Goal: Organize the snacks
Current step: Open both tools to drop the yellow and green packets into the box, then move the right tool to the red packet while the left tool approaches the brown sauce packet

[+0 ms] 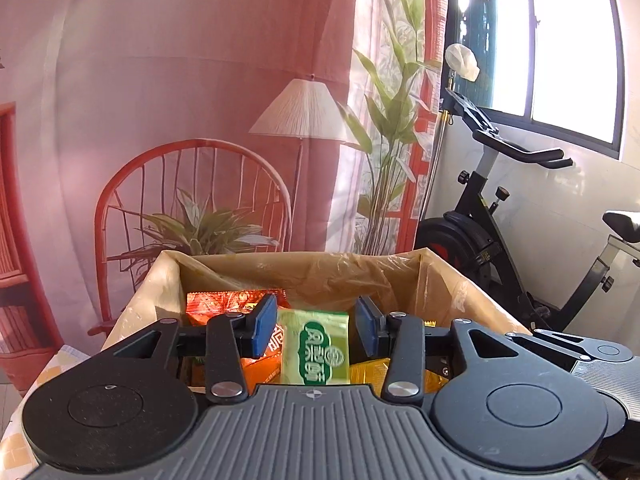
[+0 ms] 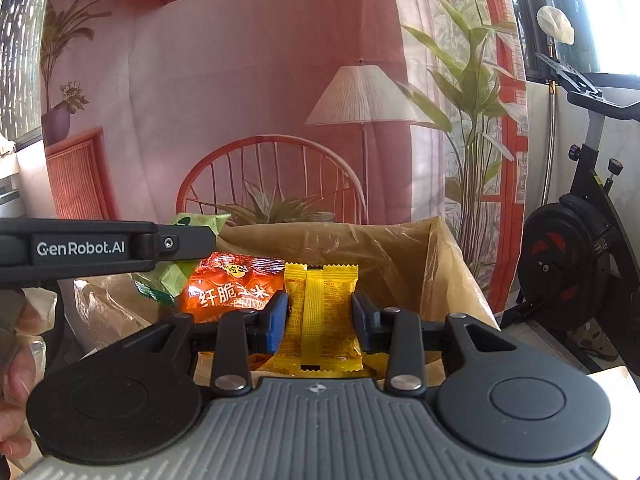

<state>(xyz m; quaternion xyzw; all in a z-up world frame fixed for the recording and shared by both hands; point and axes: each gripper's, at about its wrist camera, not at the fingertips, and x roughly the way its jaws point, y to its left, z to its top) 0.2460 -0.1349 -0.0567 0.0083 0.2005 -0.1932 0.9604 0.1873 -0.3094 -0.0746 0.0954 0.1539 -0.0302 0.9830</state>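
Both packets should be let fall straight into the lined box [image 1: 472, 300], not tossed, so that they land flat on the snacks already there. The left gripper [image 1: 316, 326] stands part open around a glossy green packet [image 1: 314, 354], its pads apparently just clear of it; the right gripper [image 2: 320, 320] likewise brackets a crinkly yellow packet [image 2: 320, 316] above an orange bag [image 2: 232, 290], though contact is hard to judge.

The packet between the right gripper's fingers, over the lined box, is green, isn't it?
No, it is yellow. The right wrist view shows a yellow packet between the right gripper's fingers, over the lined box.
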